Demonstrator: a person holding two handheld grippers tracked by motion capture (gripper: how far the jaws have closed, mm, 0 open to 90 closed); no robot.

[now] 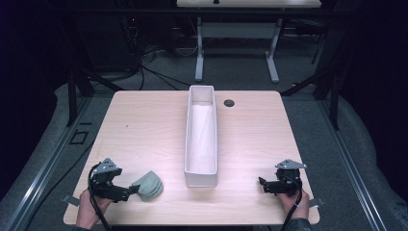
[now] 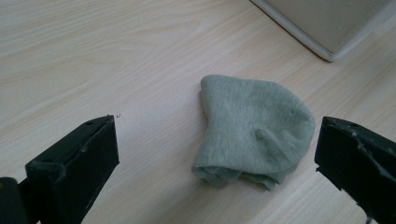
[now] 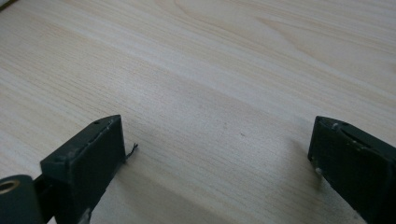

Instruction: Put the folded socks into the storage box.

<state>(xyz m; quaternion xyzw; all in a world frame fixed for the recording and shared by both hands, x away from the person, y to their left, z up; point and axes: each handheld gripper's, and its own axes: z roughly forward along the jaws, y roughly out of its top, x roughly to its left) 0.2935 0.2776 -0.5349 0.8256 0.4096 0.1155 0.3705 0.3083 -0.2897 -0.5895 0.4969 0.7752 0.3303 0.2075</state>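
A dim room with dark floor, cables and a second desk's white legs at the back surrounds a pale wooden table [image 1: 144, 125]. A long, narrow white bin [image 1: 201, 137] stands near the middle of the table, running away from the person, its inside showing only its white walls and floor. A small dark round cap [image 1: 229, 103] sits in the tabletop just to the right of the bin's far end.

At the near left corner, a person's hand holds the left gripper [image 1: 129, 191], which lies low over the table and points right toward the bin. Its two black jaws are spread wide apart. A crumpled grey-green sock [image 1: 149, 186] lies flat on the wood directly ahead of them, between the gripper and the near end of the bin, apart from the bin. In the left gripper view the sock [image 2: 254, 130] sits in the gap between the jaw tips and a little beyond them, closer to the right-hand jaw; neither jaw touches it. A corner of the bin [image 2: 327, 28] shows at the upper right of that view.

At the near right corner, the other hand holds the right gripper [image 1: 262, 184], pointing left toward the bin and well apart from the sock. Its jaws are also spread wide, with bare wood between them.
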